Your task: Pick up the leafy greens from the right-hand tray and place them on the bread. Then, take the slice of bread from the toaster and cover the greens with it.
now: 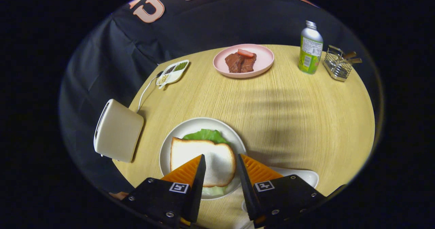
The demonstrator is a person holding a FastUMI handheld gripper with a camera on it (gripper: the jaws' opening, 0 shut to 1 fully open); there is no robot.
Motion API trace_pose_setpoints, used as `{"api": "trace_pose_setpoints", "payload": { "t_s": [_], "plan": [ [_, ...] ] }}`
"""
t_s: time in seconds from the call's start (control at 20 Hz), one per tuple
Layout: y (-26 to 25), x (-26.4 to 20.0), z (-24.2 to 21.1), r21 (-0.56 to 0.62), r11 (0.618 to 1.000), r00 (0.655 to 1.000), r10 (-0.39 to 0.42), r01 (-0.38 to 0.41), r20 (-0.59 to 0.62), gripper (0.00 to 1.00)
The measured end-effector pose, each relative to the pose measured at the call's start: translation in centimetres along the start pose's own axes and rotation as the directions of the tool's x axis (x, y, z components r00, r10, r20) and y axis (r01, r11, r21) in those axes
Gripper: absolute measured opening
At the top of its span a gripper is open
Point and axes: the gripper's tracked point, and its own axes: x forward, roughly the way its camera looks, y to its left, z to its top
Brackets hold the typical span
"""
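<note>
toaster (118,131): left of the white plate, on desk edge, cord runs back toward a small divided dish (172,72); slot not readable from here
white plate (166,151): just ahead of the fingers, carries the stack
bread slice (217,161): lies flat on the greens, top crust toward toaster side, long axis roughly across the fingers; its near edge sits between the fingers
leafy greens (205,135): under the slice, poking out on far side and a bit at near side
gripper (220,159): fingers spread moderately, tips over the slice, nothing pinched afaict; pose pitched down, looking along desk (289,113)
right-hand tray (306,175): white, just beyond right finger, mostly hidden
judgement: cover looks placed, next = back off straight w/o dragging slice
far side: pink plate (261,64) w/ meat, bottle (310,49), wire rack (338,66)
</note>
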Motion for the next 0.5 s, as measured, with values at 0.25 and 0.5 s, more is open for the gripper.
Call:
{"api": "trace_pose_setpoints", "payload": {
  "t_s": [0.25,0.5],
  "plan": [
    [1.5,-4.9,4.7,-0.057,0.998,0.990,0.008,0.000,0.141,0.59],
    [4.0,-12.1,10.7,-0.169,0.984,0.935,0.009,0.055,0.354,0.62]
  ]
}}
